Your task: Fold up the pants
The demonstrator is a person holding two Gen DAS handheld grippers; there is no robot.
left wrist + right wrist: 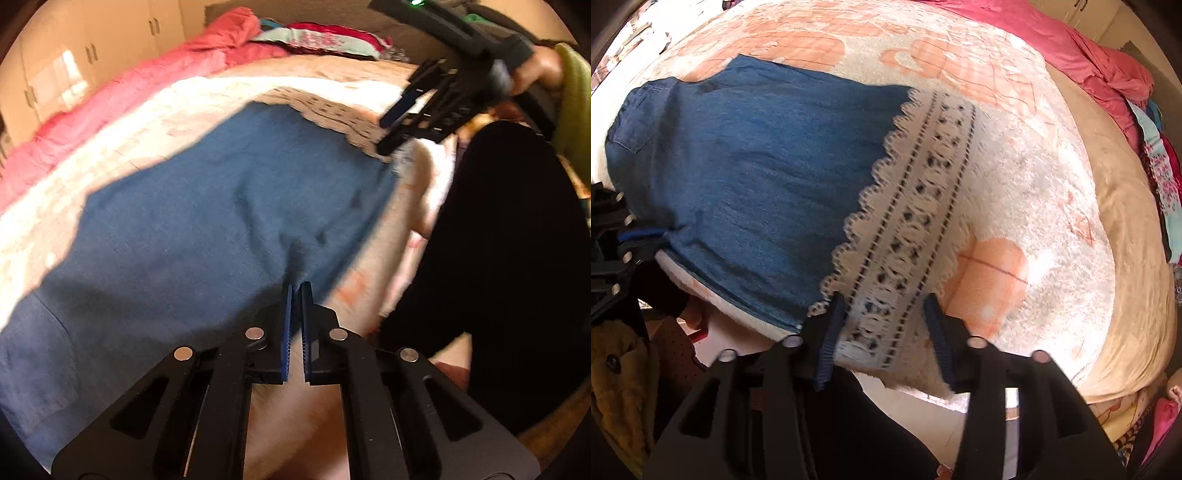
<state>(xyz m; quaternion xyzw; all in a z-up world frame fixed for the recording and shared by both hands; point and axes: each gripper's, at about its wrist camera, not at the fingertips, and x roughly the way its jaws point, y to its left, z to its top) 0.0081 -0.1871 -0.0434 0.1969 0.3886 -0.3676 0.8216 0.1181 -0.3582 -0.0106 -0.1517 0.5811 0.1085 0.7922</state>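
Note:
Blue denim pants [207,206] with a cream lace hem [912,206] lie flat on a peach-and-white blanket [1034,192] on a bed. My left gripper [297,290] is shut on the near edge of the blue cloth. It also shows at the left edge of the right wrist view [646,236], pinching the cloth. My right gripper [884,306] is open, its fingers on either side of the lace hem at the bed's near edge. It also shows in the left wrist view [388,133], by the lace [332,114].
A pink quilt [110,110] lies along the far side of the bed, with patterned clothes [321,37] piled near it. Cupboards [74,62] stand behind. The person's dark leg [498,258] is beside the bed's near edge.

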